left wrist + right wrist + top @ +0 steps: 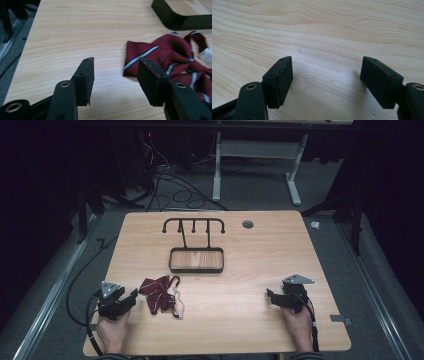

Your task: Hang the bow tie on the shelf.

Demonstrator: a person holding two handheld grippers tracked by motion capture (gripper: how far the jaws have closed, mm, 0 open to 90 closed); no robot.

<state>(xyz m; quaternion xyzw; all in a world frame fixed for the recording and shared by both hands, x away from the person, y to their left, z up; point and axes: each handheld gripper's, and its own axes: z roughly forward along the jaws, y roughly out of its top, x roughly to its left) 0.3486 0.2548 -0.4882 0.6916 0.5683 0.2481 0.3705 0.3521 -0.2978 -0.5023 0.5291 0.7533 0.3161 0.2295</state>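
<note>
So the crumpled dark-red necktie with thin white and navy stripes (160,293) is lying on the light wooden table (250,265), near the front-left, just beside the left gripper (134,295) and a bit in front of the black metal rack with a wood-lined tray base (196,259).

The left gripper's jaws are held apart with nothing between them; in the left gripper view the tie's nearest flat corner (140,58) sits just past the jaw on that view's right. The right gripper (270,296) is parked well apart on the other side, jaws spread wide over bare wood, nothing held.

For a clean pick, the flat corner nearest the jaws should probably be straddled and pinched low, close to the tabletop, rather than the bunched middle being grabbed. A single layer is likely to be caught that way, and the rest can be drawn out without tangling.

Stuff that's hard to make out: the tie's far end is cut off in the left gripper view, the white bit beside it (177,302) can't be identified for sure (label or lining?), and how the folds overlap can't be told.
</note>
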